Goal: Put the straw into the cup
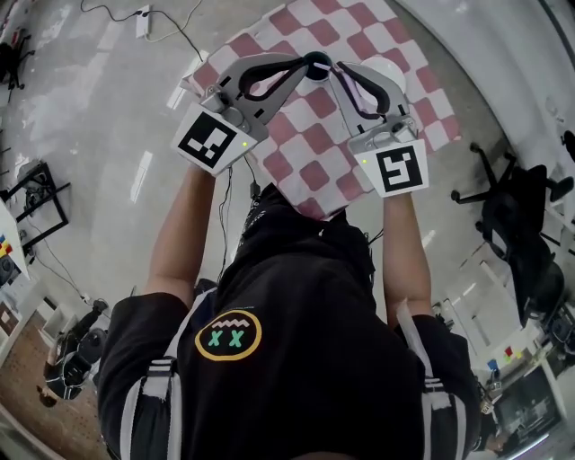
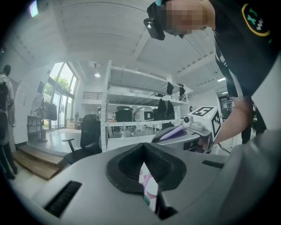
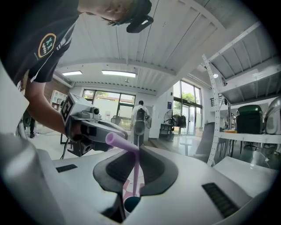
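Note:
A dark teal cup (image 1: 316, 63) stands on the pink-and-white checked cloth (image 1: 316, 137), just under the tips of both grippers. My right gripper (image 1: 340, 71) (image 3: 137, 151) is shut on a purple straw (image 3: 136, 172). The straw's bent top sticks out to the left, and its shaft hangs down to the cup's mouth (image 3: 131, 203). My left gripper (image 1: 301, 65) (image 2: 143, 151) is shut with nothing between its pads. Cloth and a bit of teal cup (image 2: 147, 200) show through the slit below it. In the left gripper view the straw (image 2: 178, 131) lies in the right gripper.
The cloth covers a small table over a shiny pale floor. A white round object (image 1: 384, 70) sits on the cloth behind the right gripper. Black office chairs (image 1: 517, 225) stand to the right, and cables (image 1: 180, 27) run across the floor at the back left.

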### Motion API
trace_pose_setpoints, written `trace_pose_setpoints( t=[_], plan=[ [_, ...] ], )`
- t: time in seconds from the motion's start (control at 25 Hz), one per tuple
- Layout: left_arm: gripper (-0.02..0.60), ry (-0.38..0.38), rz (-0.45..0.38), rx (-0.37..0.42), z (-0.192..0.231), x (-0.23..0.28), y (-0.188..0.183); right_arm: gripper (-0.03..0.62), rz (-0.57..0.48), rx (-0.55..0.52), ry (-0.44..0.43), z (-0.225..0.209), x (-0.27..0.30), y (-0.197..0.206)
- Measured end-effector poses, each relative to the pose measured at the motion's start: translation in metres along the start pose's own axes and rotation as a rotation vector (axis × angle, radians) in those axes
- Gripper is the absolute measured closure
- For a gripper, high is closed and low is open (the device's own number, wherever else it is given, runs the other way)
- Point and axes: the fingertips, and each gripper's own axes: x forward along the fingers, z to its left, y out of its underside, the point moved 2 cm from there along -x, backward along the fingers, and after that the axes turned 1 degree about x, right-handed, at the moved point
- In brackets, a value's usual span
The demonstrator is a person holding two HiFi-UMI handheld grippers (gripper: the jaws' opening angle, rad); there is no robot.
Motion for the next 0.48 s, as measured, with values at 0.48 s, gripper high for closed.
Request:
trace_pose_setpoints(
  t=[0.48],
  plan=[
    [0.566, -0.031, 0.021, -0.033, 0.007, 0.024, 0.032, 0.539, 0.038, -0.005, -0.048, -0.018, 0.017, 0.046]
  ],
)
